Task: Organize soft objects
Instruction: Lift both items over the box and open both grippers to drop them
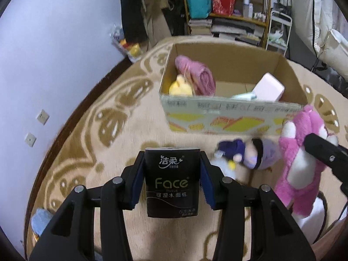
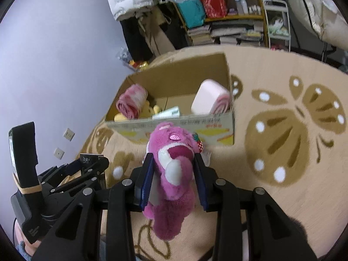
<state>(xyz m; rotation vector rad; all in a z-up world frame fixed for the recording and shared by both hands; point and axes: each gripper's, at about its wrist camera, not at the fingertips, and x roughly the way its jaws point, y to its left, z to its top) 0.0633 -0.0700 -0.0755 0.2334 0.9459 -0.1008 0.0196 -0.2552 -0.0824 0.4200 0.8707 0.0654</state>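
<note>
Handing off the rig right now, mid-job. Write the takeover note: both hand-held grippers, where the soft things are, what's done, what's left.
Left hand-held gripper: shut on the black tissue pack, held above the rug, short of the cardboard box.
Right hand-held gripper: shut on the pink plush bear, also short of the box.
Done: already in the box are the pink rolled towel, yellow plush, pink pack and a pale green item.
Left: drop both held items into the box, then probably fetch the purple doll lying on the rug in front of it.
</note>
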